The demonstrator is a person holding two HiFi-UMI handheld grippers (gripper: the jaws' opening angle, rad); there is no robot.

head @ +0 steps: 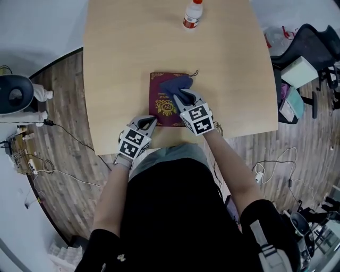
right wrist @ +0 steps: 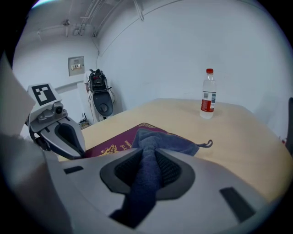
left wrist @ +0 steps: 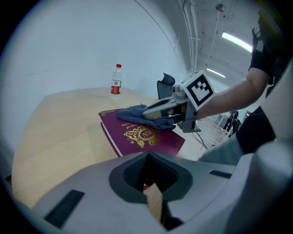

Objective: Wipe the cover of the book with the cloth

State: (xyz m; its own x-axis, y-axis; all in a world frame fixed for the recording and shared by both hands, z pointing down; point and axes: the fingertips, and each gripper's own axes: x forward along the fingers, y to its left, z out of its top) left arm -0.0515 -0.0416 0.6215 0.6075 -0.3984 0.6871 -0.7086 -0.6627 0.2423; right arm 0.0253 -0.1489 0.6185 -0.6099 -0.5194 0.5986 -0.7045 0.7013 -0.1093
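Note:
A maroon book [head: 162, 103] with a gold emblem lies flat near the front edge of the wooden table [head: 133, 53]. A blue cloth [head: 174, 84] rests bunched on the far right part of its cover. My right gripper [head: 179, 95] is shut on the cloth and holds it down against the cover; the fabric fills the jaws [right wrist: 155, 146]. My left gripper [head: 154, 120] is shut, its tips at the book's near left corner, where the book's edge [left wrist: 146, 137] shows just beyond them. From the left gripper view, the right gripper [left wrist: 149, 112] lies over the cloth [left wrist: 130, 114].
A water bottle [head: 193, 13] with a red cap stands at the table's far edge, well beyond the book. An office chair [head: 313, 48] and boxes stand to the right of the table. Cables lie on the wooden floor on both sides.

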